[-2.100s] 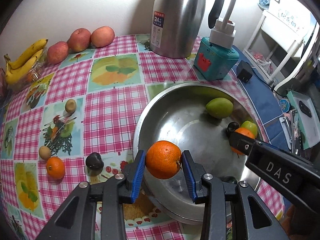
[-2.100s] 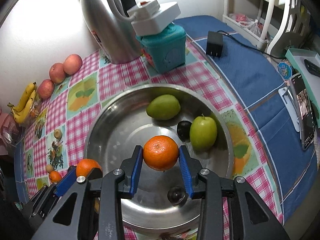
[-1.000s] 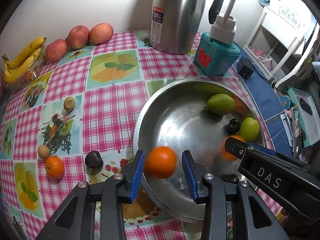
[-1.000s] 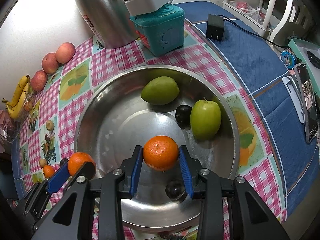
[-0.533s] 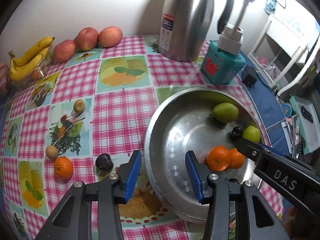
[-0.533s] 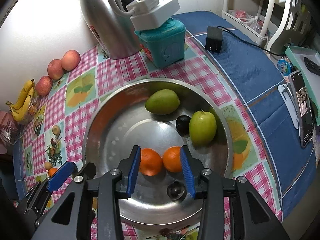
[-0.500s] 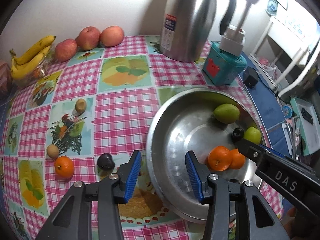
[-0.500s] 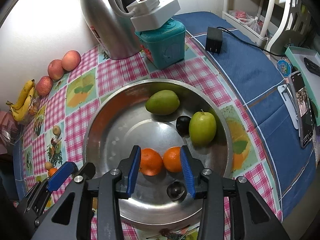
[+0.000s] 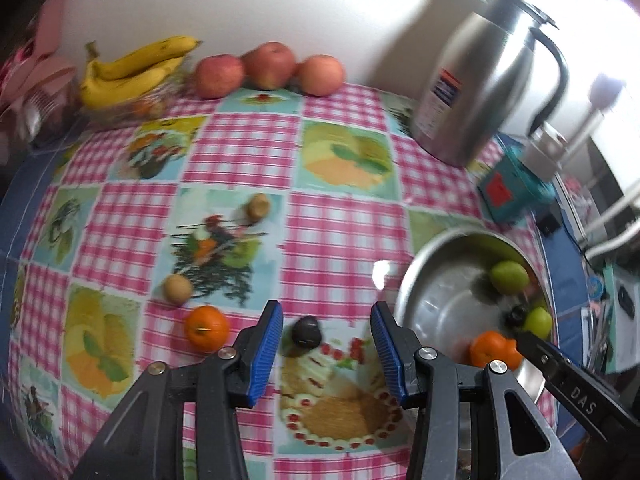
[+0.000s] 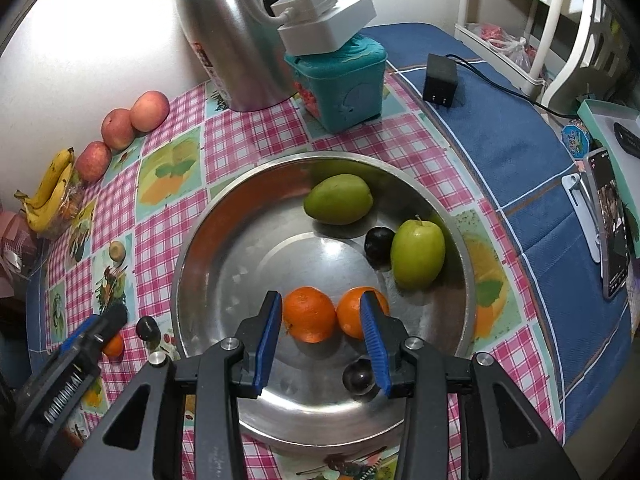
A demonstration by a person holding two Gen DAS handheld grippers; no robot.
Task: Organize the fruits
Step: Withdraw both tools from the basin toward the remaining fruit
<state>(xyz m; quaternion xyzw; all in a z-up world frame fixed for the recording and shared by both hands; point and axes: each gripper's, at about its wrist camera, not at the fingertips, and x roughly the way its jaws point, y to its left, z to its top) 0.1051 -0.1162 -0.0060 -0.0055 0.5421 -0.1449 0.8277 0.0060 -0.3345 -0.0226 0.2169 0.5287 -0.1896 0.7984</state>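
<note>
"DAS" lettering shows on right gripper [image 9: 532, 344] beside metal bowl [image 9: 404, 292]

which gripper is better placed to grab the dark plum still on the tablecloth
Left. The left gripper is open with the dark plum lying right between its fingertips on the tablecloth. The right gripper is open over the two oranges in the metal bowl, away from that plum.

White wall [image 9: 320, 4] behind table with pink checked cloth [image 9: 332, 224]; blue cloth [image 10: 520, 152] on right side; white chair [image 10: 560, 20] beyond; bright glare top right.
</note>
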